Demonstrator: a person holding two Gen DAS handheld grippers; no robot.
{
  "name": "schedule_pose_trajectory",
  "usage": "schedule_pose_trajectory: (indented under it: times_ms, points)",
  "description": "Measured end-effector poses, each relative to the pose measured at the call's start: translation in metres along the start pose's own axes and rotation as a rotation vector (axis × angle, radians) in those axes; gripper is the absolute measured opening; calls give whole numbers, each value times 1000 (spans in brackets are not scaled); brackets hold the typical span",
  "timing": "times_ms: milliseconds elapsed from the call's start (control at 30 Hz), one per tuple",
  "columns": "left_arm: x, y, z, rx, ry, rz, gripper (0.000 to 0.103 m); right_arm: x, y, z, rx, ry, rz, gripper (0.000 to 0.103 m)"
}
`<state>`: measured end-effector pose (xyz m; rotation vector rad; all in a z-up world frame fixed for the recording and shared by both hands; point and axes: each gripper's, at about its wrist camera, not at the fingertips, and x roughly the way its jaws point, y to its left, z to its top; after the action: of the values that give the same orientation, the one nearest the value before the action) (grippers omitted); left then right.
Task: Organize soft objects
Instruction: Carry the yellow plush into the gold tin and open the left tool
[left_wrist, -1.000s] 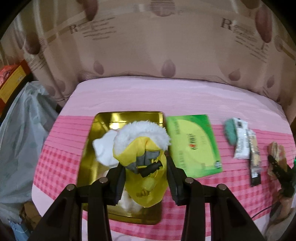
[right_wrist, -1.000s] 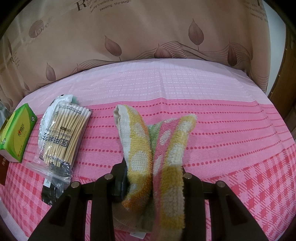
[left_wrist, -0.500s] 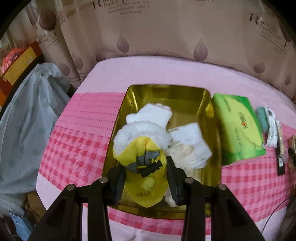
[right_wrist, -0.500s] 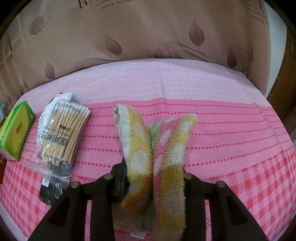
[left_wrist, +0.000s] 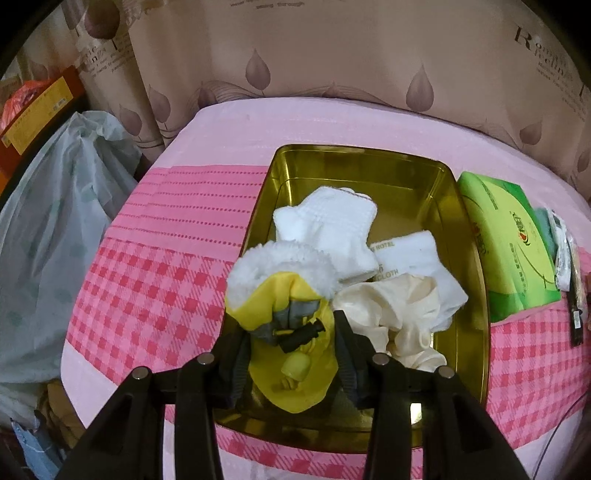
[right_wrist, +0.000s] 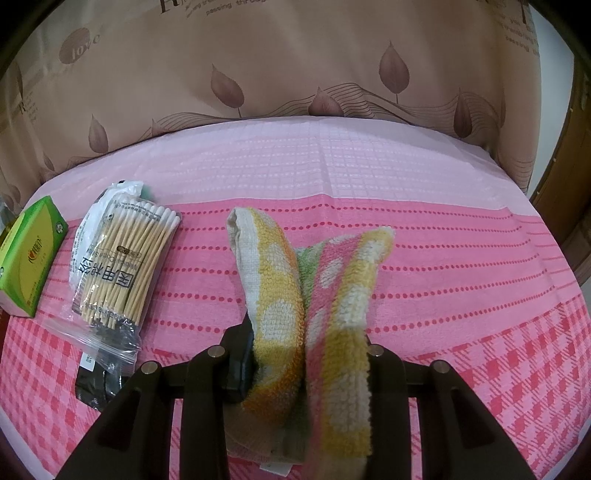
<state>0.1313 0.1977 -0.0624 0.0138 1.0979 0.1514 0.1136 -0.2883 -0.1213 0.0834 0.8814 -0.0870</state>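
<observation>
1. The left tool (left_wrist: 291, 343) is clamped on a small yellow garment (left_wrist: 291, 354) with a fluffy white collar and a grey and black strap. One black finger presses each side of it.
2. The garment hangs over the near left part of a shiny gold tin tray (left_wrist: 474, 332), which sits on a surface covered by a pink checked cloth (left_wrist: 155, 295).
3. Inside the tray lie a white knitted cloth (left_wrist: 328, 225), a white folded cloth with printed lettering (left_wrist: 417, 258) and a crumpled cream cloth (left_wrist: 399, 314). They overlap one another.
4. Just beside the tray's right edge sits a green tissue pack (left_wrist: 506, 251). Beyond it lie several narrow packets, too blurred to name.
5. The right tool (right_wrist: 306, 347) grips a folded terry towel (right_wrist: 291, 280) in yellow, pink, green and white, which rises in two folds between its fingers above the cloth.
6. To the towel's left, well apart, lies a clear bag of cotton swabs (right_wrist: 122, 262), with the tissue pack further left.
7. A tan curtain (right_wrist: 295, 66) with a leaf print hangs behind the surface.
</observation>
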Motion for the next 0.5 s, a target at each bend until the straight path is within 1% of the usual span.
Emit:
schedule_pose_trajectory:
  times_ms: [167,267,333,500]
  points:
    - [-1,6,-3,-22,-15,-17,46,0,1,0,-5,1,-7,33]
    - [-2,12,-7,-54,-21,-31,46,0,2,0,-15,1,-19,33]
    - [-3,15,-9,-69,-23,-25,47,0,3,-1,-19,2,-24,33]
    - [-7,22,-15,-96,-40,-56,47,0,7,0,-31,3,-40,33]
